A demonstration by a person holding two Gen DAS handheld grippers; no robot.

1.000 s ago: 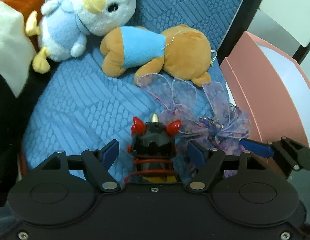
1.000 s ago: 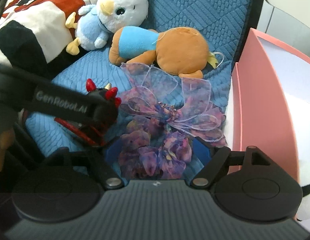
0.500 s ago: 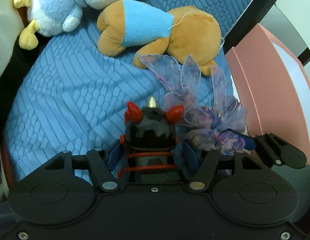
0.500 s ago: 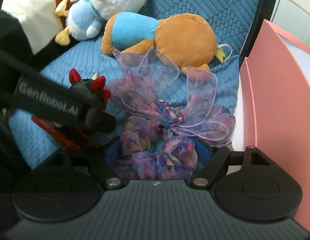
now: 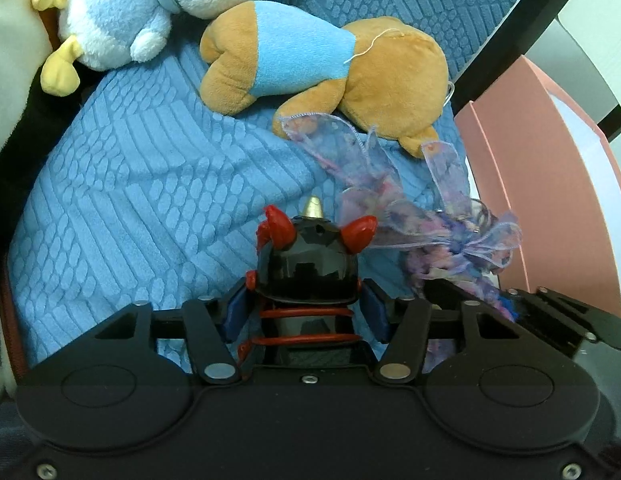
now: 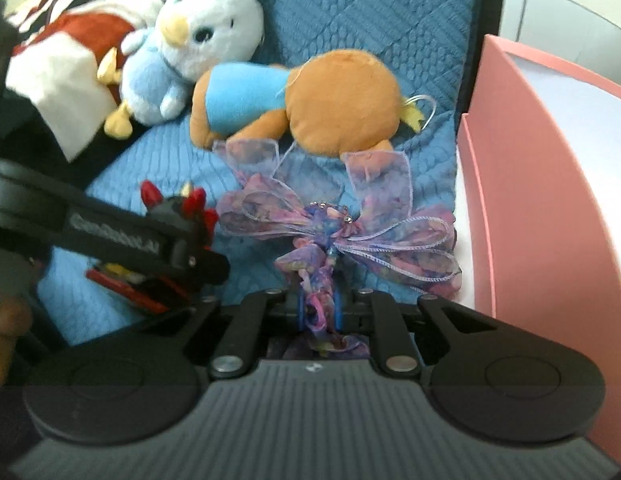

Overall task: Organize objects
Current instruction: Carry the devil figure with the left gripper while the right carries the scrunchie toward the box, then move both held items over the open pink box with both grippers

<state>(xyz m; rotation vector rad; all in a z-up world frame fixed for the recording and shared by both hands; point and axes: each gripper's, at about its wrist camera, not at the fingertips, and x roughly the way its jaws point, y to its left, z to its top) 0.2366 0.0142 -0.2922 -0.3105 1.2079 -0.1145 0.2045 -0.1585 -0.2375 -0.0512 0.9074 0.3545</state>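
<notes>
Both claws have just been closing: left gripper (image 5: 306, 312) is clamped around the black horned toy (image 5: 306, 264) on the blue cushion (image 5: 142, 200), right gripper (image 6: 318, 308) pinches the purple ribbon bow (image 6: 334, 228) beside the pink box (image 6: 530, 200).

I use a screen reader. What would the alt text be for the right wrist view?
The right gripper pinches a purple sheer ribbon hair bow on a blue textured cushion, beside a pink box. Behind lie a tan plush toy in a blue shirt and a white-and-blue plush bird.
</notes>
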